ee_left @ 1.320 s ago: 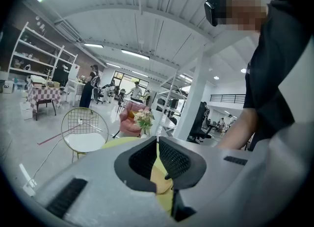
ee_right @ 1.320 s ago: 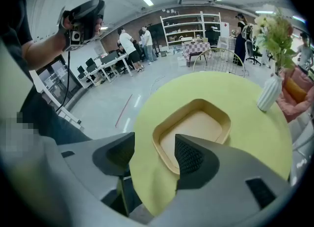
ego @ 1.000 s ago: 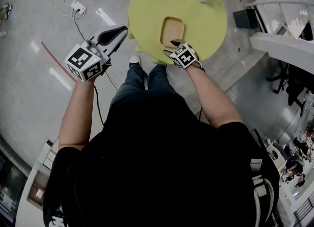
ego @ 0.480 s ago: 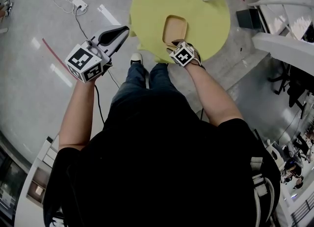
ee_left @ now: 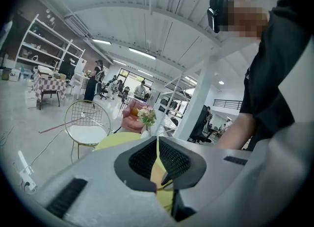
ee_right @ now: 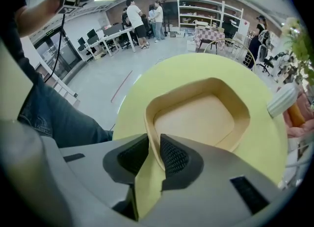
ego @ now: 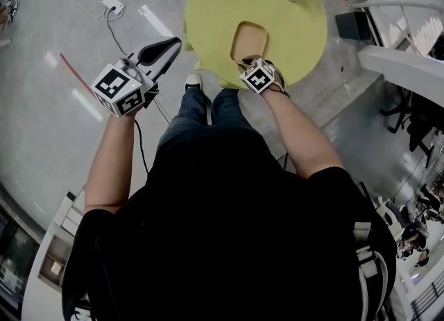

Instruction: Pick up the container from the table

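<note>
Right hand-held gripper (ee_right: pixel 154 146) closing on container (ee_right: pixel 196 119)

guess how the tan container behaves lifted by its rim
The container looks thin-walled and empty, so probably light. The right gripper, its jaws having just been closing, pinches one rim edge, so it may flex or tilt.

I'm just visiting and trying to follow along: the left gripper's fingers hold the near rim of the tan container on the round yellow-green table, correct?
Wrong gripper. It is the right gripper whose fingers, which have just been closing, hold the near rim of the tan container on the round yellow-green table, as the right gripper view shows. The left gripper is shut and empty.
</note>
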### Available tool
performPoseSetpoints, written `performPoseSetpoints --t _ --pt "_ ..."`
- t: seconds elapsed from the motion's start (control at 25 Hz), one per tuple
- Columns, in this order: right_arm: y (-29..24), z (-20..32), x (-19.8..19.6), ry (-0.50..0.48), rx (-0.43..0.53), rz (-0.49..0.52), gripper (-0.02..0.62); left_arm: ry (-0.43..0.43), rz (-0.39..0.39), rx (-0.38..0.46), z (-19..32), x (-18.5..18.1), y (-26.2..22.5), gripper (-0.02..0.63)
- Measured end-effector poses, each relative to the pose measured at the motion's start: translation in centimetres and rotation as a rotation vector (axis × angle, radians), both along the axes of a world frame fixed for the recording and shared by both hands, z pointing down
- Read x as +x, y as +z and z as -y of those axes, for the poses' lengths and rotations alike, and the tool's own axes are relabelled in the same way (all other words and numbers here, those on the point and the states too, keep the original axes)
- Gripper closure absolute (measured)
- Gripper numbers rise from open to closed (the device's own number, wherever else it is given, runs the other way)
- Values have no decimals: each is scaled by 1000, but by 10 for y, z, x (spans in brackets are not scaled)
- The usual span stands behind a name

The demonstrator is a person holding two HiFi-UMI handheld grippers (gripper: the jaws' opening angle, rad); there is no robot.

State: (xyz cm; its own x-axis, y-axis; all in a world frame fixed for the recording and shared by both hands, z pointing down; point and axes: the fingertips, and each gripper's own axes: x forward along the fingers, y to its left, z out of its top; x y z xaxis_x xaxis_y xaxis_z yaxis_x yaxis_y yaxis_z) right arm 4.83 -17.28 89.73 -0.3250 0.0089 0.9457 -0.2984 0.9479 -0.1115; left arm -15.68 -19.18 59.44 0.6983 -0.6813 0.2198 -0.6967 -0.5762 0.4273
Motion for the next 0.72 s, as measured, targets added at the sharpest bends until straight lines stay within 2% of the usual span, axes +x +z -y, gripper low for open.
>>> performPoseSetpoints --t 0.2,0.72 --pt "1 3 0 1 23 -20 549 9 -5 -6 0 4 3 580" --pt "-4 7 -1 -23 48 -49 572 14 -1 -11 6 7 7 580"
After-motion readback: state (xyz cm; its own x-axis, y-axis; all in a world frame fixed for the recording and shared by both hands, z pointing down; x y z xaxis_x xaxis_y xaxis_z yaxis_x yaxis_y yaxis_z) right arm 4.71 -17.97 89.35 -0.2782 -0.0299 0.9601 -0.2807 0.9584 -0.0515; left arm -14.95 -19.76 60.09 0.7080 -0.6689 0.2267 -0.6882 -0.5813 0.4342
